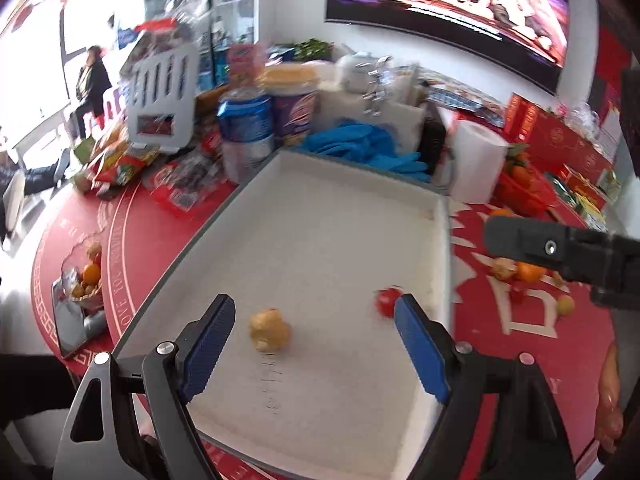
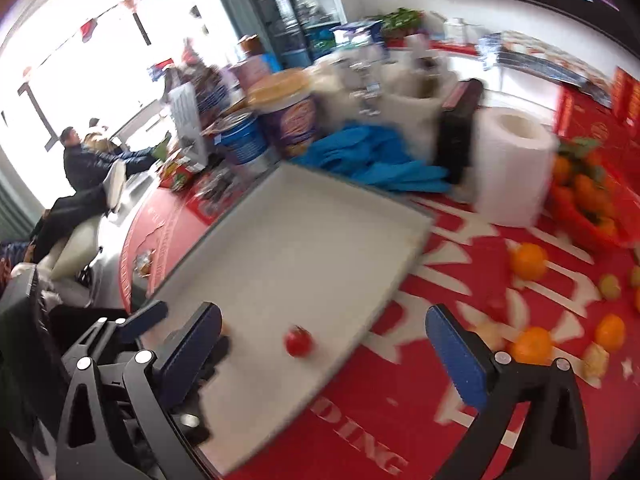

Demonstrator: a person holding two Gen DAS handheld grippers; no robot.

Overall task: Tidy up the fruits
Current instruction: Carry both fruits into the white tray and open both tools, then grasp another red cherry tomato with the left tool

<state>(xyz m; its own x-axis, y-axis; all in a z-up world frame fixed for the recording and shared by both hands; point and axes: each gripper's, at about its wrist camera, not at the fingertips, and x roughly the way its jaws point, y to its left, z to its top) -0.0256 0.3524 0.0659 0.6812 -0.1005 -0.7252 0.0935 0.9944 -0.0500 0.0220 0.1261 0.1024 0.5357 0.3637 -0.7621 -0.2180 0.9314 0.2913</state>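
Note:
A white tray (image 1: 320, 216) lies on the red tablecloth; it also shows in the right wrist view (image 2: 288, 240). In it are a knobbly yellow-tan fruit (image 1: 270, 330) and a small red fruit (image 1: 387, 302), the latter seen in the right wrist view (image 2: 298, 342) too. My left gripper (image 1: 316, 344) is open and empty over the tray's near part, with the yellow fruit between its fingers. My right gripper (image 2: 322, 354) is open and empty above the tray's right edge. Loose oranges (image 2: 530, 260) and small fruits (image 2: 610, 286) lie on the cloth to the right.
Behind the tray are blue gloves (image 1: 360, 146), tubs (image 1: 296, 108), snack packets (image 1: 120, 160) and a paper roll (image 1: 476, 162). A red basket of oranges (image 2: 588, 196) stands at the right. A plate of fruit (image 1: 86, 280) sits at the table's left edge.

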